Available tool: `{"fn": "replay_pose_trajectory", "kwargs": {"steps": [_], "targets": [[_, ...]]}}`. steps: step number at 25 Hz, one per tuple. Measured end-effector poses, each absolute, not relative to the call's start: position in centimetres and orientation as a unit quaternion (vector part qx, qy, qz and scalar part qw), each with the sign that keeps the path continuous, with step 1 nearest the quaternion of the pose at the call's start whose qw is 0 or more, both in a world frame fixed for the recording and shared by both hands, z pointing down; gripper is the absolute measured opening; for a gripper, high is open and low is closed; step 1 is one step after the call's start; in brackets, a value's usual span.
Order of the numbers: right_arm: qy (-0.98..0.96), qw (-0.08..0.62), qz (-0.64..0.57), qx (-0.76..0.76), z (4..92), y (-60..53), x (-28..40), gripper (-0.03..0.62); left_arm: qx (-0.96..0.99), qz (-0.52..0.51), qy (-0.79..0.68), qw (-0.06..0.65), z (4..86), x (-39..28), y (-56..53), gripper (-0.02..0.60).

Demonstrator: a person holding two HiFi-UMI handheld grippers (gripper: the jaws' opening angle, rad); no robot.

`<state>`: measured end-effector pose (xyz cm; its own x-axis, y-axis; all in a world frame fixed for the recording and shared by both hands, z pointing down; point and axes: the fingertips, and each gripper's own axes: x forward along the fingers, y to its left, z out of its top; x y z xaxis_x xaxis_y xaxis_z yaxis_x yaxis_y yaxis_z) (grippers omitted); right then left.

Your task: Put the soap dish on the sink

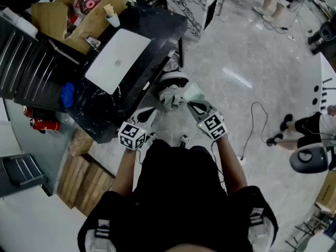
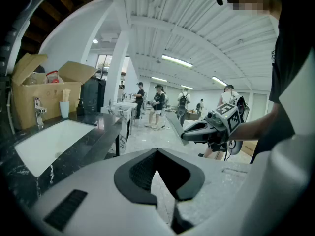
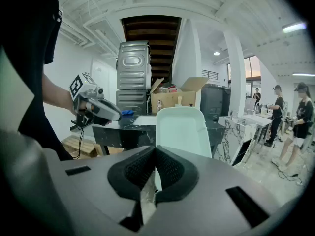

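Observation:
The soap dish (image 3: pixel 180 130), a pale mint tray with rounded corners, stands upright between the jaws of my right gripper (image 3: pixel 153 157), which is shut on its lower edge. In the head view the soap dish (image 1: pixel 193 93) sticks out ahead of the right gripper (image 1: pixel 195 107), over the floor just off the counter's corner. The white sink basin (image 1: pixel 118 60) is set in a black counter (image 1: pixel 152 22) ahead and to the left. My left gripper (image 1: pixel 149 112) is shut and holds nothing (image 2: pixel 157 154). From its view the right gripper (image 2: pixel 212 127) hangs to the right and the sink (image 2: pixel 53 139) lies at the left.
An open cardboard box (image 1: pixel 79 12), a cup (image 1: pixel 112 19) and a faucet (image 1: pixel 92 42) stand behind the sink. A blue cloth (image 1: pixel 67 95) lies on the counter's near end. Wooden pallets (image 1: pixel 84 177) lie at floor left, a cable (image 1: pixel 257 121) at right. People stand farther off (image 2: pixel 158 101).

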<state>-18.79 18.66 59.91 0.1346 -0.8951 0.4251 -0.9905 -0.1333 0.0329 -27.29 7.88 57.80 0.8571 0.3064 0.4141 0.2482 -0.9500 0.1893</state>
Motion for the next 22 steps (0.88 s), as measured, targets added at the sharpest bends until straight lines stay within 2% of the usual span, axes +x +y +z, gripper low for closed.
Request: {"fn": "replay_pose_trajectory", "kwargs": {"steps": [22], "targets": [[-0.650,0.182,0.144,0.724,59.6,19.4,-17.5,-0.003,0.964,0.219,0.135,0.067,57.0,-25.8,9.4,0.000]]}}
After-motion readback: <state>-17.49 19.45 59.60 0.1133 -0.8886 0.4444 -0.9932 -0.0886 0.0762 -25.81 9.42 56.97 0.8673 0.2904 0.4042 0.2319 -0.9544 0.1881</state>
